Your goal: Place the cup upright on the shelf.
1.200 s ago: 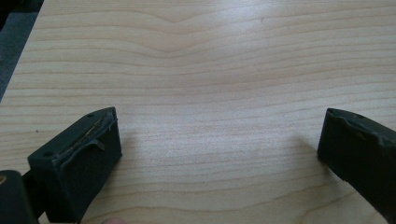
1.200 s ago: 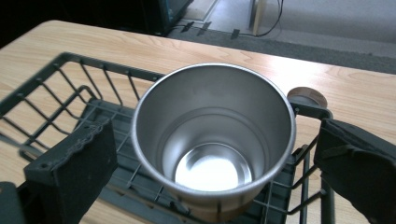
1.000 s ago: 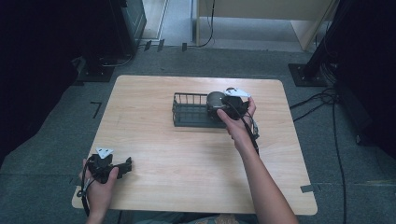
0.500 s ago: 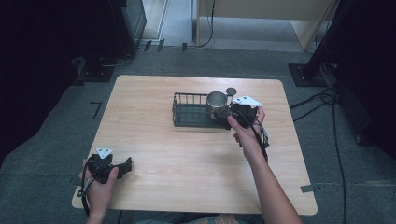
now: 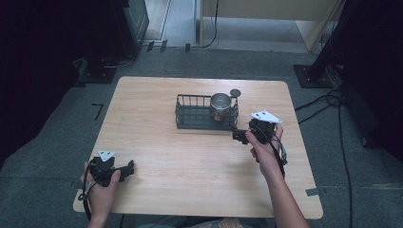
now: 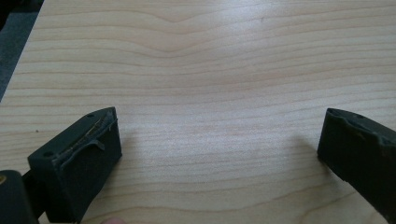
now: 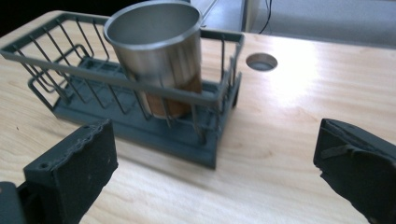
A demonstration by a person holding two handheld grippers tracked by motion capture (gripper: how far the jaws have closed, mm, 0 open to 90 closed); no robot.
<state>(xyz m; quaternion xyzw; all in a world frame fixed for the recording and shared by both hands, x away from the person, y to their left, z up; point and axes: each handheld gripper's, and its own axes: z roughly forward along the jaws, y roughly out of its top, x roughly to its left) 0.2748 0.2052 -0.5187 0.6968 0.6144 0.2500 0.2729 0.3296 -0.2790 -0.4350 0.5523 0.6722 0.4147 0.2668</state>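
Observation:
A steel cup [image 5: 220,106] [image 7: 156,51] stands upright in the right end of a dark wire basket [image 5: 192,115] [image 7: 74,74] at the middle back of the wooden table [image 5: 190,156]. My right gripper [image 5: 241,136] [image 7: 215,163] is open just to the near right of the basket, jaws wide apart with nothing between them. Near the front left corner my left gripper [image 5: 128,168] [image 6: 219,149] rests low over bare wood, also open and empty.
A round cable hole [image 5: 235,93] [image 7: 261,61] lies in the tabletop behind the basket's right end. Dark equipment stands [image 5: 309,76] and cables [image 5: 332,102] sit on the floor around the table. A person's hands hold both grippers from the near edge.
The right gripper let go of the cup, which now stands in the basket, and drew back toward the near right with its jaws open. The left gripper stayed put.

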